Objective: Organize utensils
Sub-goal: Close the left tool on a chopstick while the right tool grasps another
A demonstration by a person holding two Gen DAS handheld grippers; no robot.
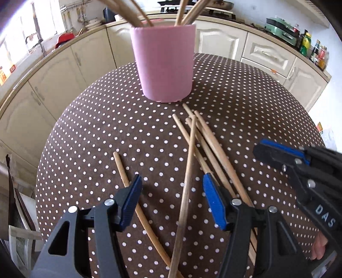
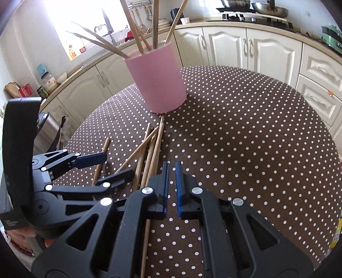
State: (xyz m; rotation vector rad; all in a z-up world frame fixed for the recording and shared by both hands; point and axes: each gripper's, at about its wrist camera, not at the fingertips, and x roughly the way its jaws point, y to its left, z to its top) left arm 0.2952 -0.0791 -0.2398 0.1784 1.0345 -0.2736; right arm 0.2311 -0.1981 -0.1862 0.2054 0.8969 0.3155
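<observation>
Round table under a brown tablecloth with white polka dots (image 1: 106, 119); a pink cylindrical holder (image 1: 163, 62) stands upright toward the far side of it, several wooden chopsticks (image 1: 132, 12) leaning out of its open top in different directions; loose chopsticks (image 1: 205, 147) lie in a crossed bundle on the cloth just in front of the holder's base, the nearest tips close to its foot, whether touching cannot be told; one long chopstick (image 1: 188, 175) lies across the others at an angle, and a single stick (image 1: 136, 205) lies apart to the left of the bundle; left gripper (image 1: 172, 203) tilted down over the cloth, its blue-padded jaws spread wide, the crossing stick running up between them and the single stick passing under the left finger, neither pad seen pressing on any stick; right gripper (image 2: 172, 188) low over the table to the right of the bundle, jaws drawn nearly together with only a thin slit between the blue pads and nothing in it; one stick runs beneath its left linkage; cream kitchen cabinets (image 2: 230, 47) curve behind the table, a gas hob with pans (image 2: 254, 12) on the counter, bright window at far left.
</observation>
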